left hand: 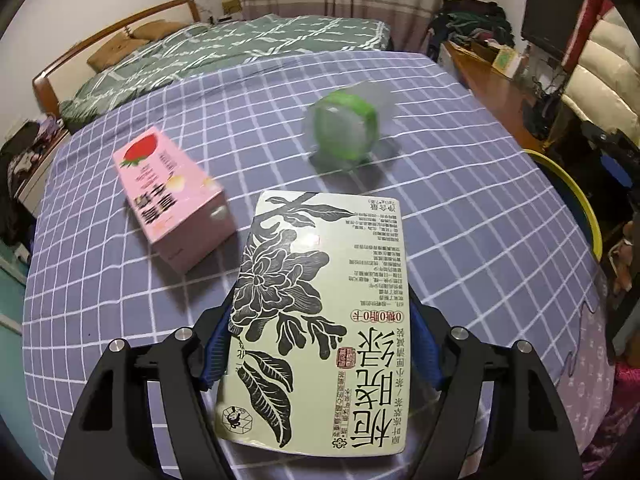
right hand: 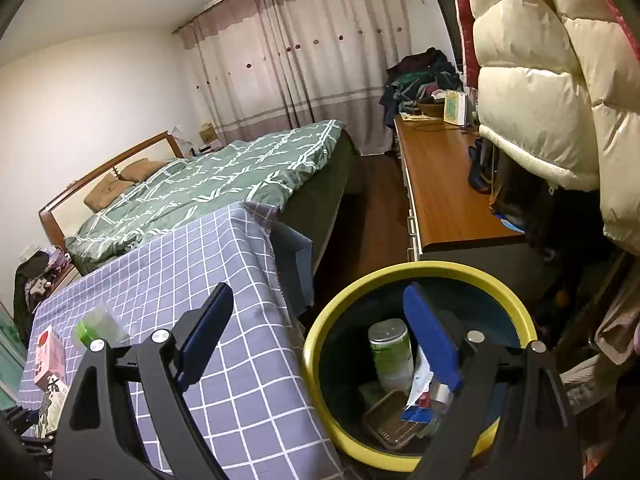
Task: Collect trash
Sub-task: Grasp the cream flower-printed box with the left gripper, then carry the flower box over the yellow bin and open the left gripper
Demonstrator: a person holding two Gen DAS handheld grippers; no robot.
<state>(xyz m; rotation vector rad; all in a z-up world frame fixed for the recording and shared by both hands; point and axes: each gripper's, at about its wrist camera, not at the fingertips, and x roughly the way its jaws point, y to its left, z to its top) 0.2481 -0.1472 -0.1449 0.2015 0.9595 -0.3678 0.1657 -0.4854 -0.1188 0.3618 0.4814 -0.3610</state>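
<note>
In the left wrist view, the left claw (left hand: 320, 344) is clamped on a cream tea carton (left hand: 320, 320) printed with black flowers, its blue pads (left hand: 426, 344) pressing both long sides, so the carton fills the lower centre of the frame above the checked desk (left hand: 460, 220). Further up, a pink strawberry carton (left hand: 176, 200) lies on the cloth at centre left, and a clear cup with a green band (left hand: 344, 128) lies on its side at upper centre, blurred. Only a sliver of the yellow-rimmed bin (left hand: 588, 216) shows at the right edge here. The right wrist view shows what that view cannot: the bin (right hand: 320, 344) stands just beside the desk (right hand: 240, 360) in the lower centre of the frame, and inside it are a green-labelled bottle (right hand: 390, 354), a brown tray (right hand: 390, 424) and a blue and white wrapper (right hand: 418, 396). The right claw (right hand: 320, 320) is spread wide apart and holds nothing, one finger (right hand: 208, 332) over the cloth and the other over the bin's mouth. At the lower left of this frame the same three items appear small: the cup (right hand: 98, 326), the pink carton (right hand: 50, 354) and the tea carton (right hand: 52, 404). A bed with a green quilt (right hand: 224, 176) stands beyond the desk.
</note>
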